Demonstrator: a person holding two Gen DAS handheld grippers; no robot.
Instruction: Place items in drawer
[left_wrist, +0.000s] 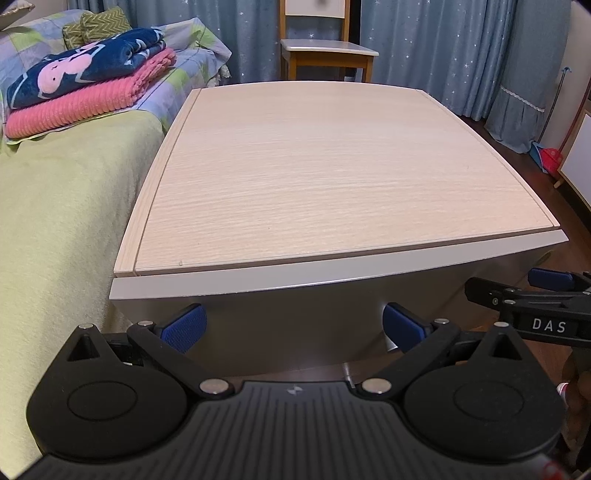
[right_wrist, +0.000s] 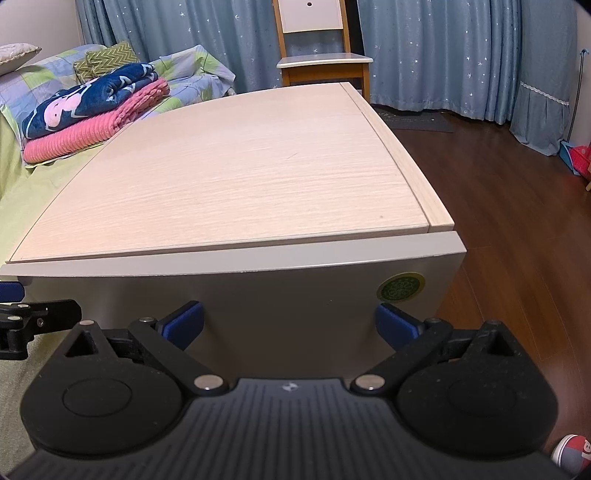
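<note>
Drawer: the grey, smooth-fronted drawer face (left_wrist: 291, 325) sits directly under the pale wood-grain top (left_wrist: 332, 162) of a low bedside cabinet, flush with the cabinet body and apparently fully closed. No gap shows along its upper edge in either view. A round green sticker (right_wrist: 402, 287) marks its upper right corner. A small metallic part low on the front, behind the left gripper's right pad, may be a handle; this cannot be confirmed.

Grippers: the left gripper (left_wrist: 294, 326) is spread wide, blue pads well apart, holding nothing, and faces the drawer front closely. The right gripper (right_wrist: 289, 324) is likewise spread wide and empty, facing the right portion of the same front. The two tools are side by side; each shows at the edge of the other's view.

Step in hand: judged as the opening stage. The drawer is not yet opened and no item is held.

Next move: it likely calls for finding a handle or lower lip on the drawer front, closing one gripper on it and pulling straight out.

Items: none rest on the cabinet top. Candidates are not evident; folded blankets, one navy patterned (left_wrist: 85, 70) above one pink ribbed (left_wrist: 85, 107), lie on the bed (left_wrist: 62, 206) to the left.
</note>
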